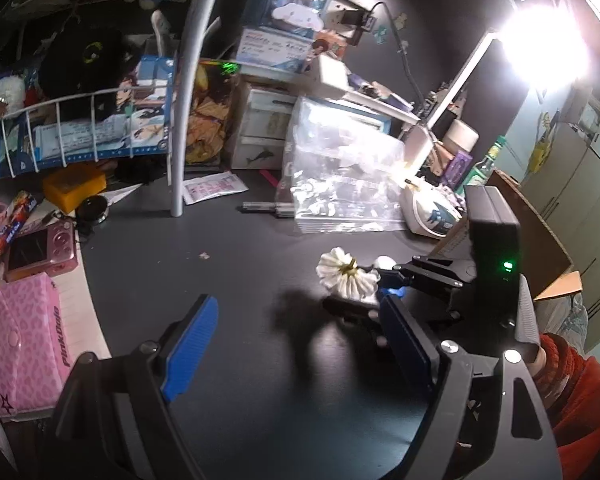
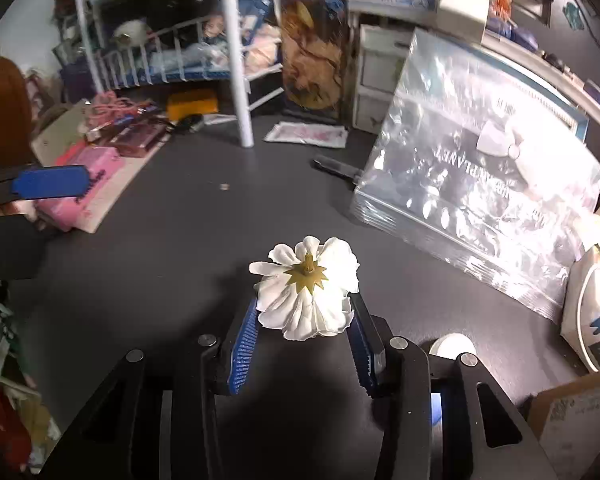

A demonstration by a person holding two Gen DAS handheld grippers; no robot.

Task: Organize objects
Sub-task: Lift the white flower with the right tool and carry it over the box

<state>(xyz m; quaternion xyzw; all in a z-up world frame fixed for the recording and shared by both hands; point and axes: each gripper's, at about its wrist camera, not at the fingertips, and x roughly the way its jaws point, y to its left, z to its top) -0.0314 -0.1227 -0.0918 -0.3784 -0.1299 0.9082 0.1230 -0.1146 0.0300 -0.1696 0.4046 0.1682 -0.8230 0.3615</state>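
A white fabric flower with a gold star-shaped base and short stem sits between the blue pads of my right gripper, which is shut on it above the dark desk. In the left wrist view the same flower shows held at the tip of the right gripper, just ahead and right of my left gripper. My left gripper is open and empty, its blue pads wide apart over the desk.
A stack of clear plastic bags leans at the right. A white pole stands at the back. A pink pouch, pink camera and yellow box lie at the left. A cardboard box sits near right.
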